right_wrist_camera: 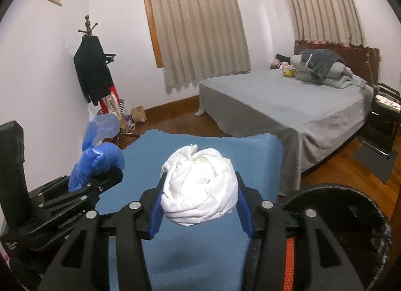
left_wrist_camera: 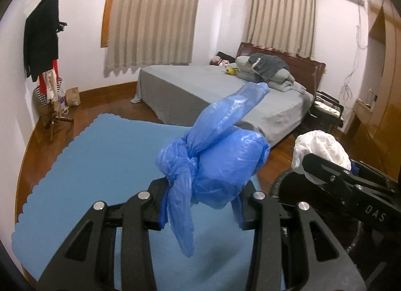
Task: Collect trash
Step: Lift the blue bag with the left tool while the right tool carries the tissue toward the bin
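Left jaws: the left gripper [left_wrist_camera: 200, 200] is clamped on a knotted blue plastic bag [left_wrist_camera: 220, 158]; the knot sits at the 9 o'clock pad, and a loose tail hangs toward 6 o'clock.
Right jaws: the right gripper [right_wrist_camera: 199, 205] is clamped on a crumpled white wad [right_wrist_camera: 200, 185], pressed from both sides by the blue pads [right_wrist_camera: 156, 212].
Trash location: both items are held clear above the blue mat [left_wrist_camera: 82, 165]; neither is seen touching it.
Receptacle: a dark round rim [right_wrist_camera: 345, 205], judged to be a bin, is seen at 4 o'clock in the right view and beside the right gripper [left_wrist_camera: 333, 180] in the left view.
Step in hand: carrying is judged under way. Grips should be kept firm, and the blue tail kept from snagging on the rim.
Release: each item should be brought over the opening before the jaws are parted, one at a time.
Edges: the bed [right_wrist_camera: 288, 105] corner lies at 2 o'clock, near the mat.
Open room: free floor [left_wrist_camera: 82, 105] is seen at 10 o'clock, toward the coat stand [left_wrist_camera: 47, 48].
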